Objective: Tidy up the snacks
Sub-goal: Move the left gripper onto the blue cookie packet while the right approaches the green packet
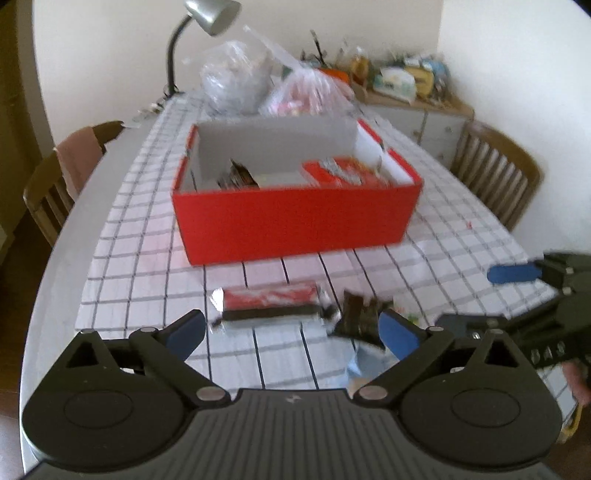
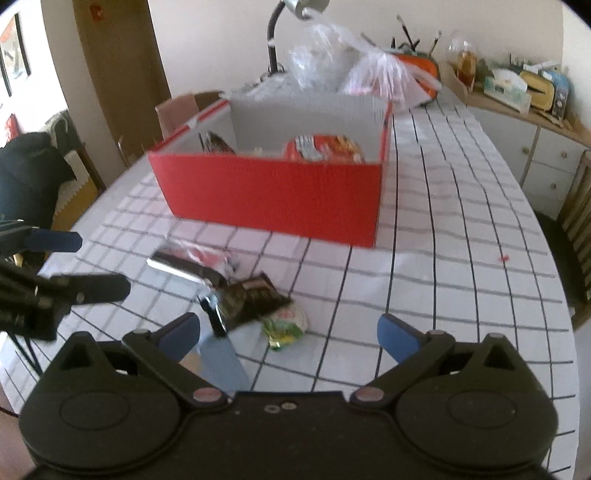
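Note:
A red cardboard box (image 1: 295, 218) (image 2: 273, 195) stands open on the checked tablecloth. It holds a red noodle pack (image 1: 343, 171) (image 2: 323, 147) and a dark packet (image 1: 238, 175) (image 2: 218, 144). In front of it lie a red and black snack bar (image 1: 269, 299) (image 2: 188, 262), a dark brown packet (image 1: 360, 317) (image 2: 251, 295), a small green packet (image 2: 286, 323) and a pale blue packet (image 2: 221, 362). My left gripper (image 1: 291, 332) (image 2: 79, 264) hovers open just short of the bar, nothing between its fingers. My right gripper (image 2: 288, 334) (image 1: 487, 297) is open above the green and brown packets.
Behind the box sit two tied plastic bags (image 1: 273, 85) and a grey desk lamp (image 1: 210, 14). Wooden chairs (image 1: 495, 173) (image 1: 62, 184) stand at both sides of the table. A cluttered sideboard (image 2: 524, 122) lines the far wall. The rounded table edge (image 2: 554, 295) is near on the right.

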Demonstrator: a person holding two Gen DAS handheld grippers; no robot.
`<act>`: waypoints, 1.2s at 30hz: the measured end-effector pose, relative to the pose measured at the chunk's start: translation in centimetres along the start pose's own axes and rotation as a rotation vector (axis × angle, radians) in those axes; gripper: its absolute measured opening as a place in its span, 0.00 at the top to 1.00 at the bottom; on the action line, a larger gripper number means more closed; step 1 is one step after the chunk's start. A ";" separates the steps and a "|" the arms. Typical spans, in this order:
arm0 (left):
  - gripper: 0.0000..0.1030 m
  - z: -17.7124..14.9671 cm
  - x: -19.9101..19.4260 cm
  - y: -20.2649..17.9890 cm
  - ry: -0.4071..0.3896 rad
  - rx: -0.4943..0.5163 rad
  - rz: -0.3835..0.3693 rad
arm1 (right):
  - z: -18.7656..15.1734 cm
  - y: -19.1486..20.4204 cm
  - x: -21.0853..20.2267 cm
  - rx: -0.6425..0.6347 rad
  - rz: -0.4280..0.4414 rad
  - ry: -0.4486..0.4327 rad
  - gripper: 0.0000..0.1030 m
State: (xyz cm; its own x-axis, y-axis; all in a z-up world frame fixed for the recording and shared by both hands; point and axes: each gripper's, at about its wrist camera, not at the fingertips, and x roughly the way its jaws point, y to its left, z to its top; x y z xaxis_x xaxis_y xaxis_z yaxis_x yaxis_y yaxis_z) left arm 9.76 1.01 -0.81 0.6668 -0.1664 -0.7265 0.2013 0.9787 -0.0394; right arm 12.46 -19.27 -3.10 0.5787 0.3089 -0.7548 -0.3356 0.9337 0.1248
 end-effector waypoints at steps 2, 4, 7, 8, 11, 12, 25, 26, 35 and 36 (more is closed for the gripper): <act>0.02 -0.8 0.5 -0.6 0.029 0.025 -0.015 | -0.3 0.1 0.7 -0.009 -0.007 0.019 0.01; 0.02 -1.6 1.1 -1.3 0.061 0.064 -0.034 | -0.7 0.0 1.3 -0.012 -0.012 0.039 0.01; 0.02 -2.9 1.7 -2.5 0.097 0.136 -0.044 | -1.2 -0.3 2.2 -0.015 -0.019 0.064 0.02; 0.02 -3.2 2.0 -2.8 0.103 0.147 -0.047 | -1.2 -0.3 2.5 -0.015 -0.021 0.070 0.02; 0.02 -3.8 2.9 -3.3 0.128 0.168 -0.050 | -1.4 -0.4 3.2 -0.022 -0.032 0.082 0.03; 0.02 -3.9 3.2 -3.5 0.134 0.180 -0.051 | -1.5 -0.5 3.4 -0.023 -0.036 0.086 0.04; 0.03 -4.9 6.0 -5.7 0.224 0.316 -0.096 | -1.1 0.3 6.1 -0.090 -0.034 0.127 0.24; 0.03 -4.9 6.2 -5.7 0.227 0.318 -0.101 | -1.0 0.4 6.2 -0.094 -0.035 0.125 0.24; 0.33 -5.1 6.9 -5.7 0.235 0.311 -0.145 | -0.7 1.0 6.4 -0.143 -0.030 0.095 0.51; 0.39 -5.1 6.8 -5.8 0.234 0.313 -0.153 | -0.7 1.0 6.4 -0.146 -0.027 0.091 0.56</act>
State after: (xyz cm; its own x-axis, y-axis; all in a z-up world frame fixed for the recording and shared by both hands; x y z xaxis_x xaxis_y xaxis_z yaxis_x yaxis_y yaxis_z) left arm 9.43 -5.22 -9.04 0.4382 -0.2400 -0.8662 0.5181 0.8549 0.0252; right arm 15.27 -16.47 -8.30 0.5211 0.2600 -0.8129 -0.4290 0.9032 0.0139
